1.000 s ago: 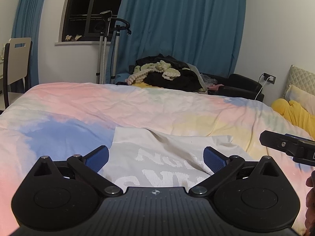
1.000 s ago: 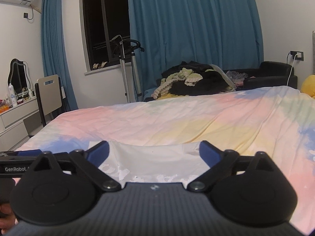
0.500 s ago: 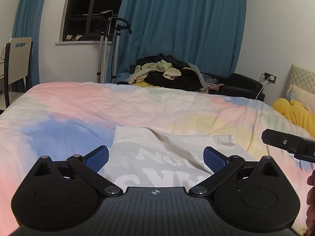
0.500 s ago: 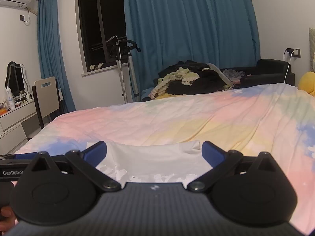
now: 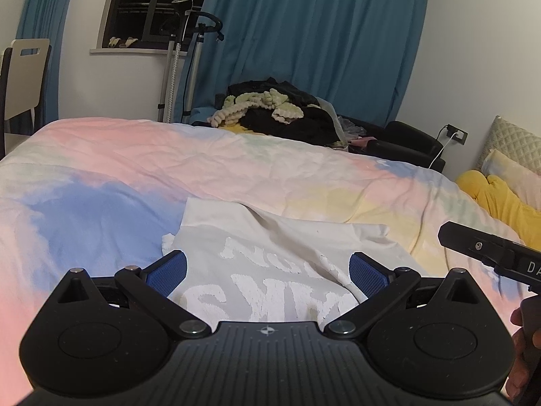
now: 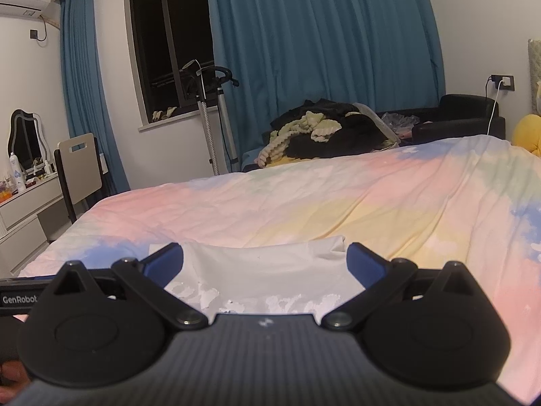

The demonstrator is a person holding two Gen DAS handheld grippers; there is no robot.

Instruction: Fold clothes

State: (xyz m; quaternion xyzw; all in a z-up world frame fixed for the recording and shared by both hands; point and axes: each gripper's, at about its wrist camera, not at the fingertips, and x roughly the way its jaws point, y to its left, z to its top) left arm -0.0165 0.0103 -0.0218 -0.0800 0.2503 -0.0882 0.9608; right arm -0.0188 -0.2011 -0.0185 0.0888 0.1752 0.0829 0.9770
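T-shirt (image 5: 270, 253), one, off-white with raised white lettering, lies on the pastel bedspread (image 5: 236, 169) at its near side, directly ahead of both tools. Its long axis cannot be told, since the near part is hidden behind the tool bodies. Far edge in the left wrist view is uneven: one corner pushed up at far left, a diagonal crease running down from it, a small bunched corner at far right. Lettering reads upright toward the left camera.

Left gripper (image 5: 267, 270): one, both blue pads spread wide, nothing between them, fabric visible below in the gap. Right gripper (image 6: 265, 260): one, spread equally wide, holding nothing; its body also shows at the right edge of the left wrist view.

Bedspread beyond the shirt: broad, wrinkled, bare to its far edge. Heap of dark and pale green clothes (image 5: 274, 111), one, past that edge. Yellow cushion (image 5: 500, 199) at the right, chair (image 6: 79, 165) at the left.
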